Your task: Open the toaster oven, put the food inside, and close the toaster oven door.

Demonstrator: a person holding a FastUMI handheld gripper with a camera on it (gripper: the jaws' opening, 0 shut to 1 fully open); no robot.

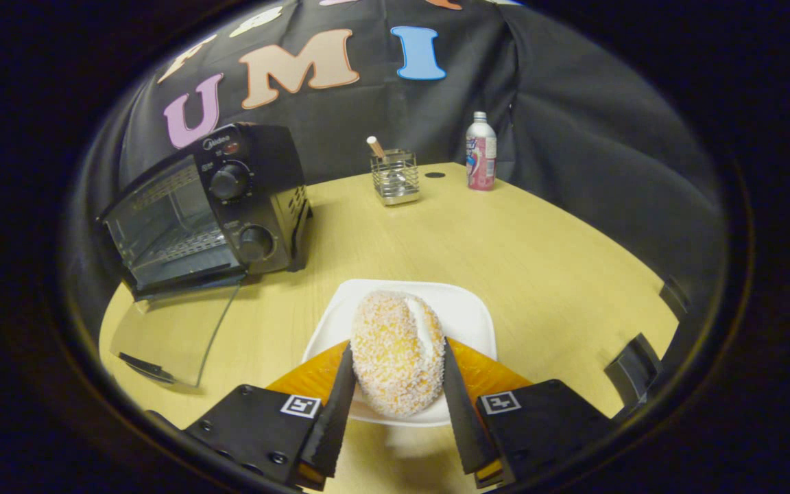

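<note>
Closing around the sugar-coated bun [398,353], the gripper [398,381] is holding its two dark fingers against the bun's flanks, one on each side, so the jaws are standing partly closed to the bun's width and appear to be pressing on it. The bun is sitting between the fingers, over the near part of a white plate [463,309] on the wooden table [539,254]; whether it is lifted clear of the plate or resting on it cannot be told from this view. Gripping it across its middle is likely meant to keep the soft food from rolling or slipping during the carry.

The toaster oven [210,206] is standing well apart, beyond the fingers and off to their left, with its glass door [169,339] already lying folded down flat toward the table, leaving the chamber and its wire rack open to receive the food. A metal holder [395,177] and a bottle [481,152] are standing far beyond, near the table's back edge.
</note>
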